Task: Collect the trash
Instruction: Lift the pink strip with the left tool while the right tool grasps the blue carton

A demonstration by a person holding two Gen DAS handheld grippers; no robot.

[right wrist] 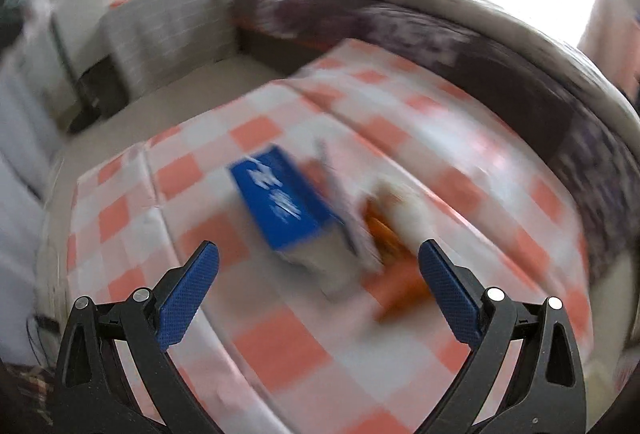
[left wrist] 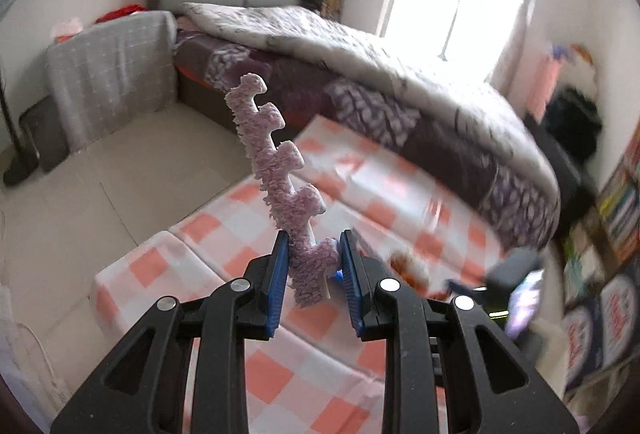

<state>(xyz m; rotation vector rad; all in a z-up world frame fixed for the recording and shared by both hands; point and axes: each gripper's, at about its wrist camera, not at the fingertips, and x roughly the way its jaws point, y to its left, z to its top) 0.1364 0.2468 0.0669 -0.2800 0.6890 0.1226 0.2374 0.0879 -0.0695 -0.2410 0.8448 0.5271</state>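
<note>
While the left tongs [left wrist: 313, 266] pinch a fuzzy lilac strip [left wrist: 276, 169] clear above the checked table [left wrist: 224, 218], the right tongs [right wrist: 319, 284] hang spread wide and empty.

Step in hand, as judged: carry the strip to a bin; none is in view. Keep the pinch firm near the strip's lower end, since its long upper part sticks up unsupported. Right tongs face a blue box [right wrist: 280, 203] and orange-and-white bits [right wrist: 390, 218] on the table; heavy blur, so probably wrappers. Whether the box holds anything cannot be told.
</note>
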